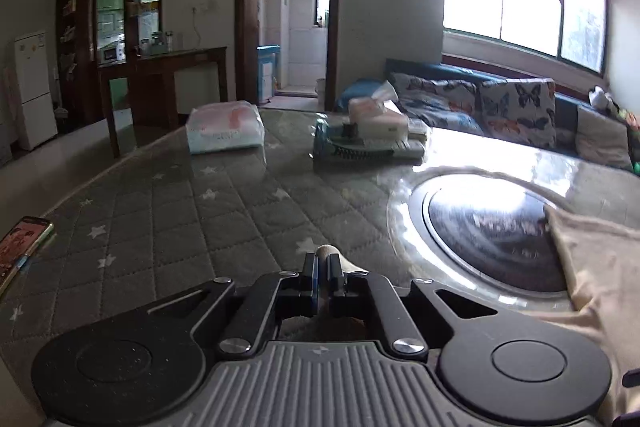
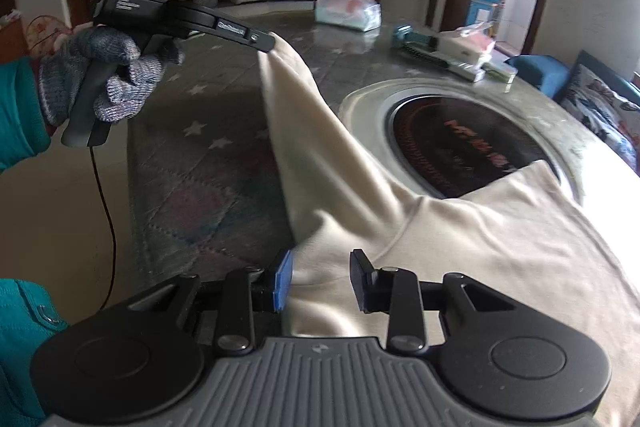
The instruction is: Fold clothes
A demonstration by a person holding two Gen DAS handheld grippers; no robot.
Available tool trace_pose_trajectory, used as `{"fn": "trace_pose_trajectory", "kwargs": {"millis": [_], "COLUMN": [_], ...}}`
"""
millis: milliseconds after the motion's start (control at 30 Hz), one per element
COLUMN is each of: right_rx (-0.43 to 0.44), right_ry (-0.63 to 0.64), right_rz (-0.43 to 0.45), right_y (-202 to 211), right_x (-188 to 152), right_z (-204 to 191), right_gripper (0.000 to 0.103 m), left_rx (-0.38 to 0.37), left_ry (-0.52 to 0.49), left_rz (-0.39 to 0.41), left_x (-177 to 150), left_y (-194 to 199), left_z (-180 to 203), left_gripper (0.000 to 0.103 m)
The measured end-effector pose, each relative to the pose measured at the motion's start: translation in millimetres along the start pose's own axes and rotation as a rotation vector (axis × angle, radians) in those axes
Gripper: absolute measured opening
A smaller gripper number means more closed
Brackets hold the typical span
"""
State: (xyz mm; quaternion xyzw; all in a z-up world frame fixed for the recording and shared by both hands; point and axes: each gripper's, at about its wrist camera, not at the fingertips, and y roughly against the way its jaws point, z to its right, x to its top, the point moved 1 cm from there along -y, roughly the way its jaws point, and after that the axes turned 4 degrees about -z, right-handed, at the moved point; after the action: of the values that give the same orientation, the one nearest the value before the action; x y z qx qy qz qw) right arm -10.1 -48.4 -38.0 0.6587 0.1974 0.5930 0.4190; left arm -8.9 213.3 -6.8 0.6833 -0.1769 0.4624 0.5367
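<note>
A cream garment (image 2: pixel 460 239) lies on the right part of the round table, partly over the black inset hob (image 2: pixel 460 143). My left gripper (image 1: pixel 322 263) is shut on one sleeve end of it and holds it raised above the table; in the right wrist view the left gripper (image 2: pixel 269 43) has the sleeve (image 2: pixel 296 115) hanging down from it. The garment's body also shows in the left wrist view (image 1: pixel 592 267). My right gripper (image 2: pixel 322 279) is open, its fingers on either side of the garment's edge near the table's front.
The table has a grey quilted star-pattern cover (image 1: pixel 180 211). A phone (image 1: pixel 20 247) lies at its left edge. A plastic-wrapped pack (image 1: pixel 224 131) and a stack with a tissue box (image 1: pixel 376 135) sit at the far side. A sofa with butterfly cushions (image 1: pixel 516 107) stands behind.
</note>
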Motion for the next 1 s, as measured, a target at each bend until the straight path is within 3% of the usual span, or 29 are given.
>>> {"fn": "trace_pose_trajectory", "kwargs": {"millis": [167, 333, 433, 500, 600, 800, 1000], "right_rx": [0.017, 0.040, 0.055, 0.070, 0.063, 0.053, 0.083], "right_ry": [0.031, 0.030, 0.040, 0.022, -0.009, -0.065, -0.032], "right_rz": [-0.021, -0.028, -0.029, -0.015, 0.010, -0.008, -0.019], "right_y": [-9, -9, -6, -3, -2, -15, -18], "right_x": [-2, -1, 0, 2, 7, 10, 6], "right_z": [-12, -15, -17, -15, -8, 4, -1], "right_gripper": [0.034, 0.036, 0.035, 0.035, 0.035, 0.035, 0.037], "left_rx": [-0.020, 0.036, 0.014, -0.016, -0.058, -0.047, -0.027], "left_ry": [-0.024, -0.011, -0.022, -0.058, -0.127, -0.258, -0.343], "left_rz": [0.051, -0.026, -0.045, -0.059, -0.084, -0.120, -0.109], "left_x": [5, 10, 11, 10, 8, 8, 15], "left_y": [0, -24, -25, -26, -30, -53, -75], "left_z": [3, -2, -3, 3, 15, 37, 51], "left_gripper": [0.008, 0.011, 0.012, 0.018, 0.019, 0.019, 0.018]}}
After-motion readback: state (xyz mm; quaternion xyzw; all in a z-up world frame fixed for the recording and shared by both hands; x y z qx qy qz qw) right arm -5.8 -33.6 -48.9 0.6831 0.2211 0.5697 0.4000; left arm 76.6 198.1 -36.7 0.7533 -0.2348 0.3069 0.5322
